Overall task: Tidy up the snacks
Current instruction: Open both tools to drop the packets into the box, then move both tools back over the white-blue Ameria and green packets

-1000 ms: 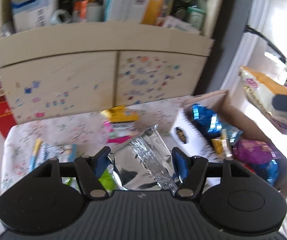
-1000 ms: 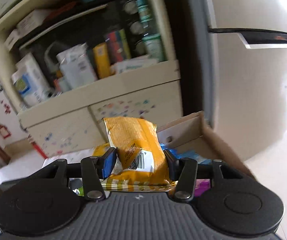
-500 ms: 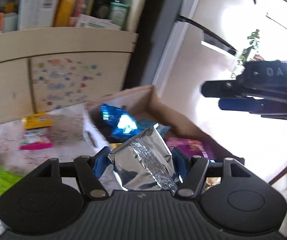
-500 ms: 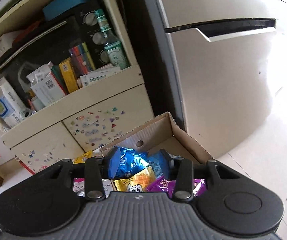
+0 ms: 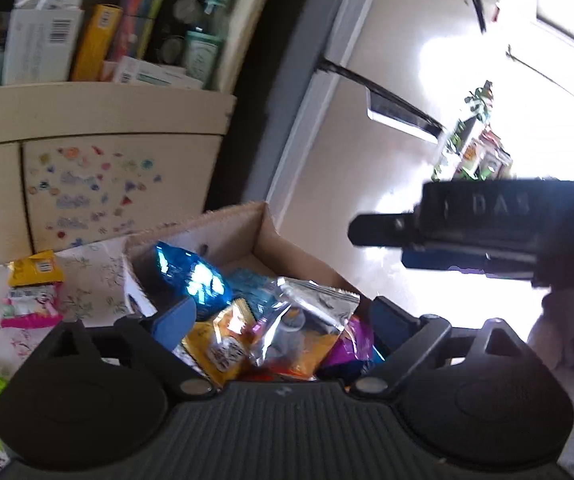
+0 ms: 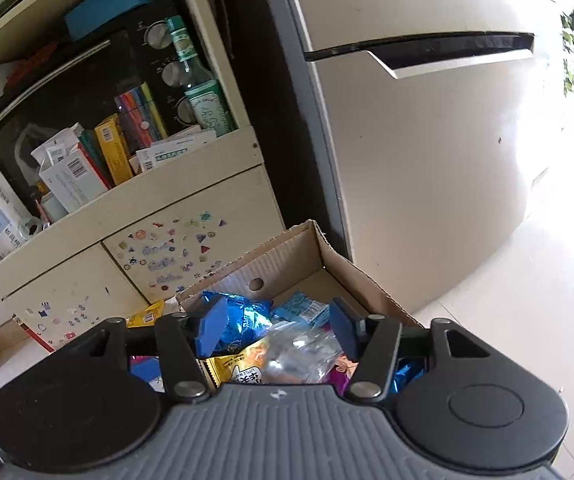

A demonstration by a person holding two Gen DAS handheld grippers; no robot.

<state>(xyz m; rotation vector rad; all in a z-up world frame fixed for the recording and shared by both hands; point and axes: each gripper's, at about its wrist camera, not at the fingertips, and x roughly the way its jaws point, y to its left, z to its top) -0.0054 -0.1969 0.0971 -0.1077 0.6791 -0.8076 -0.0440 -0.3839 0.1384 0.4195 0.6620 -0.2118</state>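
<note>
Lying crinkled, silver snack packet (image 5: 311, 312)

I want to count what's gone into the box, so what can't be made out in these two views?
- Cardboard box bottom and lower packets: both views, hidden by the piled snacks and the gripper bodies.
- Silver packet: left wrist view, print blurred and glared.
- Snacks on the table: left wrist view, partly cut off by the left edge and gripper body.
- Right gripper fingertips: left wrist view, backlit, dark.
</note>
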